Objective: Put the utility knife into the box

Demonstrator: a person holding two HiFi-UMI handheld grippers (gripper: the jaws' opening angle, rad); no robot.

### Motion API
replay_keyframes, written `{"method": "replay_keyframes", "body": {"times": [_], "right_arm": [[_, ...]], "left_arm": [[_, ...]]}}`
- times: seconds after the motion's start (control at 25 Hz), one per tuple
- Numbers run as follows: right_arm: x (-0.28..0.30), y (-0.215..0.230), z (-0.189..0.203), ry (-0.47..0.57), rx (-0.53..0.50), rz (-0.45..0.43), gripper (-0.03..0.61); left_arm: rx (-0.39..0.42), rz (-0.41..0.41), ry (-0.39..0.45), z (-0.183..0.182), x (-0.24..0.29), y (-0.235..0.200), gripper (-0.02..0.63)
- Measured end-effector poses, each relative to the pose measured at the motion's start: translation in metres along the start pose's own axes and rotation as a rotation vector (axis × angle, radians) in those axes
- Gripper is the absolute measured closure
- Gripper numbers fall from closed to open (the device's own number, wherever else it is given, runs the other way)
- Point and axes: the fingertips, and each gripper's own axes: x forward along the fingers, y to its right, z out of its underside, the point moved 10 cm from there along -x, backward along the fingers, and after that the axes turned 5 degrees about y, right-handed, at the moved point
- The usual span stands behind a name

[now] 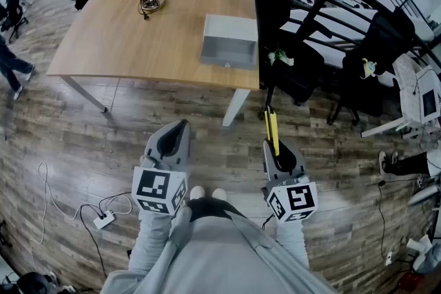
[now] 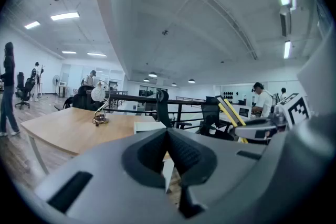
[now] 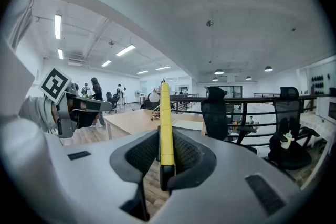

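One utility knife (yellow) seemingly lengthwise in right claw

Smooth, matt pale wood on table. Plain matt grey on box. Glossy yellow plastic on knife. Smooth matt grey plastic on left gripper and right gripper, with dark ribbed pads. Low-sheen wood planks on floor. Soft grey cloth on sleeves.

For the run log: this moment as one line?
right hand-held gripper: shut on utility knife | left hand-held gripper: shut, empty | box: on table, no knife inside
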Motion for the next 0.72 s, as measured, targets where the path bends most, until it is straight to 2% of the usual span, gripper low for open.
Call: {"method": "replay_keyframes", "body": {"times": [0.28,0.72], "right_arm": [[-0.027,0.021,-0.001,0.017,0.026,0.017,0.493],[-0.038,0.040,0.005,0.044,0.053,-0.021,0.493]], "left_arm": [[0.016,-0.004,-0.002,-0.002,-0.002,0.028,0.595],[0.034,-0.046,0.013,0.000,-0.007,0.053,0.595]]}}
